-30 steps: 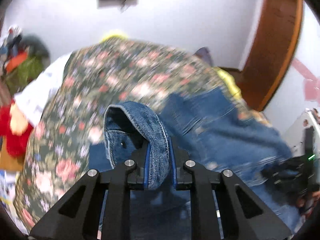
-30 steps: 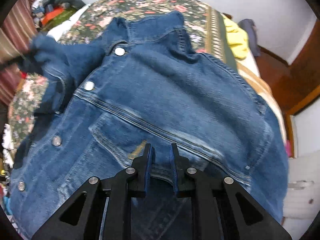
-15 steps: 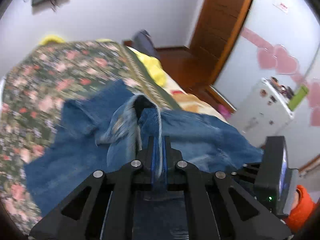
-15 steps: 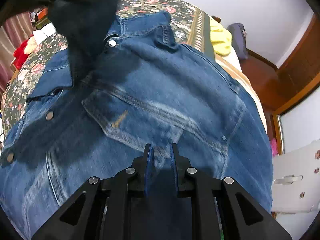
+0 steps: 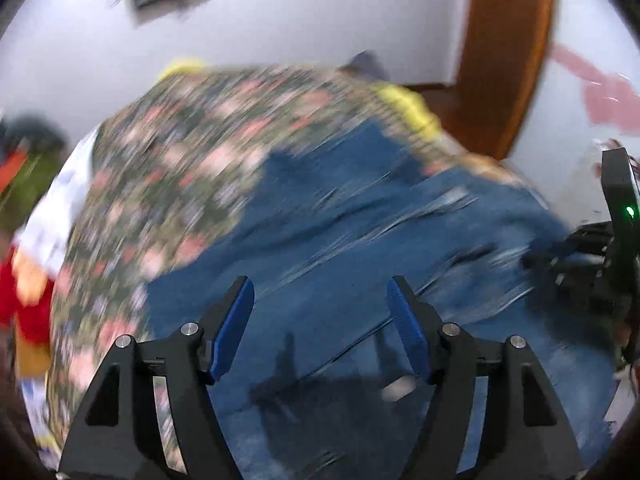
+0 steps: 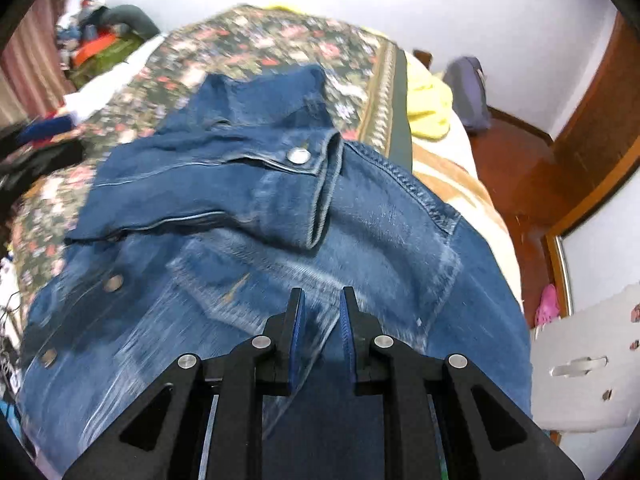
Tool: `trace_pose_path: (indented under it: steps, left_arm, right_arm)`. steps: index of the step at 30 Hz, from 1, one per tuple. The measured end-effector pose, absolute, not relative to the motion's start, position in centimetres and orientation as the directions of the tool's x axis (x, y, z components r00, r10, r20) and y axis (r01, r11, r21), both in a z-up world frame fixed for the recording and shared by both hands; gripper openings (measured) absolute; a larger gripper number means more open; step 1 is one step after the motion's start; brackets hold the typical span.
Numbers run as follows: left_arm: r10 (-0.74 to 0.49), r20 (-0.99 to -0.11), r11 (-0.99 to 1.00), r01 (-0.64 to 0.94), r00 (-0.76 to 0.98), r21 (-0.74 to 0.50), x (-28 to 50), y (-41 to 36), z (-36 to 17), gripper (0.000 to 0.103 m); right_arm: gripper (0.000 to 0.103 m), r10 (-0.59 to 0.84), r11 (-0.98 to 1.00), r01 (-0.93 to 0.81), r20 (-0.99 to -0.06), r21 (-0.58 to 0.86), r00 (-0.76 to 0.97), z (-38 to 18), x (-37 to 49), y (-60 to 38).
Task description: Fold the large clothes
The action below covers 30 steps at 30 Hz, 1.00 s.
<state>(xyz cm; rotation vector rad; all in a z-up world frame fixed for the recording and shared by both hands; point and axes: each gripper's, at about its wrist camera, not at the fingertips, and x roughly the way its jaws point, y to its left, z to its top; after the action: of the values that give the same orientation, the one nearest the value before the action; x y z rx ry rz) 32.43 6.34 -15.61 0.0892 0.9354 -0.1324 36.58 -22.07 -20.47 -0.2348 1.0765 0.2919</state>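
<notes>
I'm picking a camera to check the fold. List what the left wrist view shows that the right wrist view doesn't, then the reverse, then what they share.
Left wrist only: the left tongs, which have just been opening, stand wide with nothing between them, above blurred denim; the right gripper's dark body shows at the frame's right edge.

Right wrist only: the right tongs shut on the denim jacket hem; the sleeve cuff with its metal button, folded across the chest.

Both: the jacket lying on the floral bedspread, the yellow cloth and the wooden door.
</notes>
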Motion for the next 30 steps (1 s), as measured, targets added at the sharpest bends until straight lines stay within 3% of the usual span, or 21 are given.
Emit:
trace_pose_path:
  steps: [3,9,12,18,30]
  left_arm:
    - [-0.013,-0.836,0.999,0.046,0.549,0.014,31.1,10.8,-17.7,0.068]
    - [0.072,-0.864,0.993,-0.119,0.498,0.014,26.4,18.7,-21.5,0.068]
    - [0.062,-0.879,0.985,-0.174,0.473,-0.024,24.7,21.1,-23.1,0.068]
    - [0.049,-0.887,0.992,-0.128,0.460,-0.011,23.2,20.5,-24.7,0.068]
    - [-0.029,-0.880,0.999,-0.022,0.475,-0.045,25.3,16.1,-24.7,0.068]
  right_arm:
    - [0.013,0.056,0.941,-0.331,-0.929,-0.073,0.365,-24.3,38.3,-21.7]
    - [0.013,0.030,0.939,-0.325,-0.915,-0.112,0.402,-23.9,37.3,-21.7]
    - [0.013,-0.118,0.920,-0.294,-0.901,-0.258,0.418,-24.3,37.1,-21.3]
    - [0.014,-0.218,0.879,-0.305,-0.877,-0.367,0.428,-24.7,35.8,-20.4]
    - [0.017,-0.196,0.867,-0.349,-0.886,-0.357,0.420,-24.8,35.9,-21.3]
